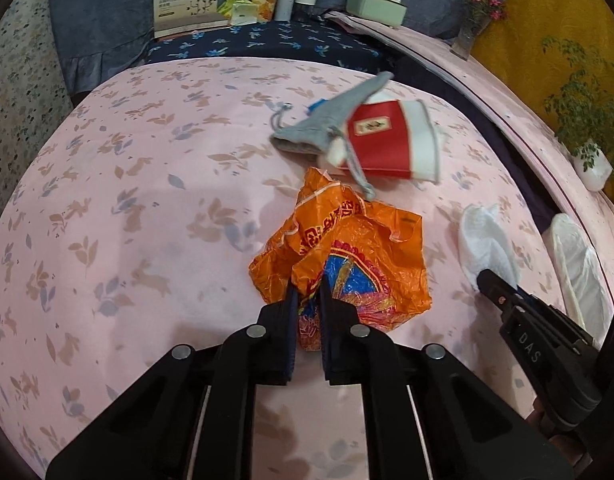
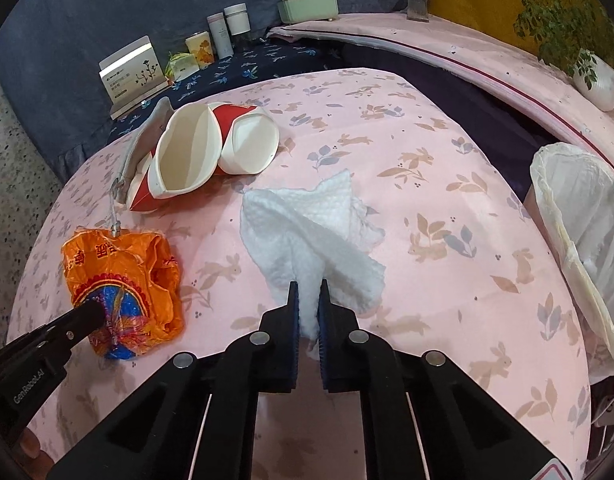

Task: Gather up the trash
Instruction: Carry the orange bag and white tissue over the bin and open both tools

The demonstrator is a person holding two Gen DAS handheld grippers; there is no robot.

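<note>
- Your left gripper has its jaws clamped on the near edge of the orange plastic bag. Only a thin fold sits between them, so the film could slide out as you lift.
- Your right gripper has its jaws pinched on one corner of the white paper towel. The rest lies spread on the surface. I judge that a sharp pull could tear the corner off and leave the bulk behind.
- The bag's far edge lies touching the drawstring of the grey pouch, which rests against the red-and-white paper cups. If the cord snags on the film, a lift could drag pouch and cups along.
- The lined bin stands at the right edge of the surface, near your right gripper and well apart from your left. Carrying the bag across risks crossing your right gripper's path, and trailing film may brush the towel.
- The bin liner sags loosely over the rim. A careless drop could land on the folded liner, not inside.
- The crushed cups remain uncollected, lying on their sides and liable to roll if nudged.
</note>
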